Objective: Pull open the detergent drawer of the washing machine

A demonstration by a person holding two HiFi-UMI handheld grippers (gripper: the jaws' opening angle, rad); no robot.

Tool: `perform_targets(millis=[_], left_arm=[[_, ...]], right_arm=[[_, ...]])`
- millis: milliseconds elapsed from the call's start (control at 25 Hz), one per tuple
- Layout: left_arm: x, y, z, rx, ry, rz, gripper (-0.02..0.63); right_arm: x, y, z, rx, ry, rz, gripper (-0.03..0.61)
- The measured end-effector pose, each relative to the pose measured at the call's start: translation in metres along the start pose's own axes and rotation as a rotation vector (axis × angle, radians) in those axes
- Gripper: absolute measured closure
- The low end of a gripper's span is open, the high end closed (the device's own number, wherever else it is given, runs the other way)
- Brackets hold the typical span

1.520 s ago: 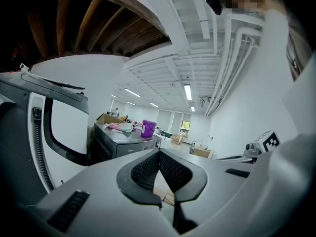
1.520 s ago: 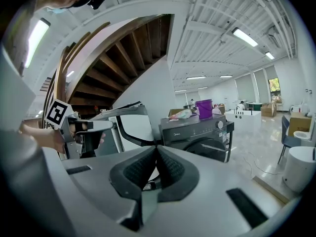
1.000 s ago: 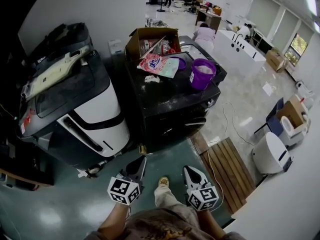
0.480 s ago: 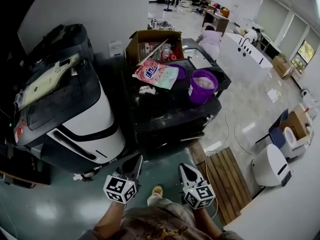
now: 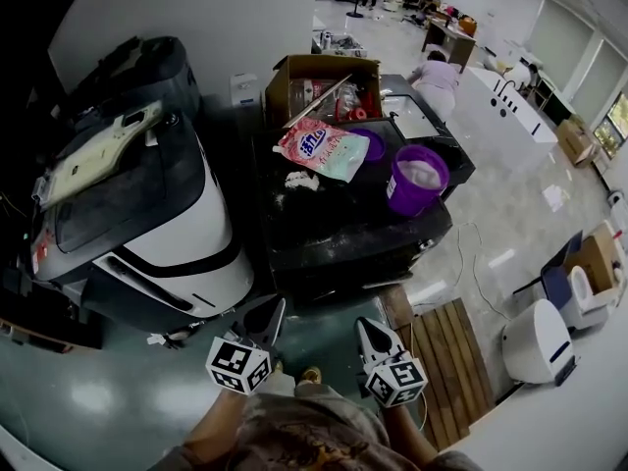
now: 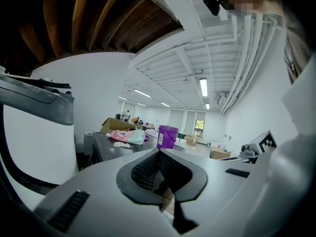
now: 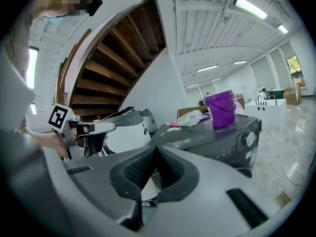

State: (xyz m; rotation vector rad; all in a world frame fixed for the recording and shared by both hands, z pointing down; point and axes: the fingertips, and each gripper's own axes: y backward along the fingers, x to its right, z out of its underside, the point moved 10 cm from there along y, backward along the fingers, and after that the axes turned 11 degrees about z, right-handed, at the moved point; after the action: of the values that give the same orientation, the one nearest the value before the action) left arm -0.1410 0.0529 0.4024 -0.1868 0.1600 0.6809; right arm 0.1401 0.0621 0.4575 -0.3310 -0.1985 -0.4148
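Purple bucket point(image 5: 417, 180) on washing machine point(image 5: 334, 219); cardboard box point(image 5: 279, 94) cluttered.

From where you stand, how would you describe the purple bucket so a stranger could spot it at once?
Find the black washing machine ahead. On its dusty top, near the right edge, stands the purple bucket. It is the only tall tub there, beside a flat pink-and-green bag and an open cardboard box.

Left claw point(image 5: 273, 312) and right claw point(image 5: 363, 327): grey, black ribbed pads point(image 6: 145, 169), black-and-white marker cubes point(image 5: 238, 364).
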Motion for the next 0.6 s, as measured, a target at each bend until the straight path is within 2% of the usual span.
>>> perform_targets(millis=[240, 600], left_arm=[[-0.013, -0.012, -0.005, -0.011, -0.008, 0.021, 0.592], [-0.039, -0.029, -0.012, -0.029, -0.012, 0.061, 0.592]], right_arm=[[0.001, -0.019, -0.003, 0.012, -0.023, -0.008, 0.575], [-0.001, -0.049, -0.002, 0.042, -0.148, -0.026, 0.562]])
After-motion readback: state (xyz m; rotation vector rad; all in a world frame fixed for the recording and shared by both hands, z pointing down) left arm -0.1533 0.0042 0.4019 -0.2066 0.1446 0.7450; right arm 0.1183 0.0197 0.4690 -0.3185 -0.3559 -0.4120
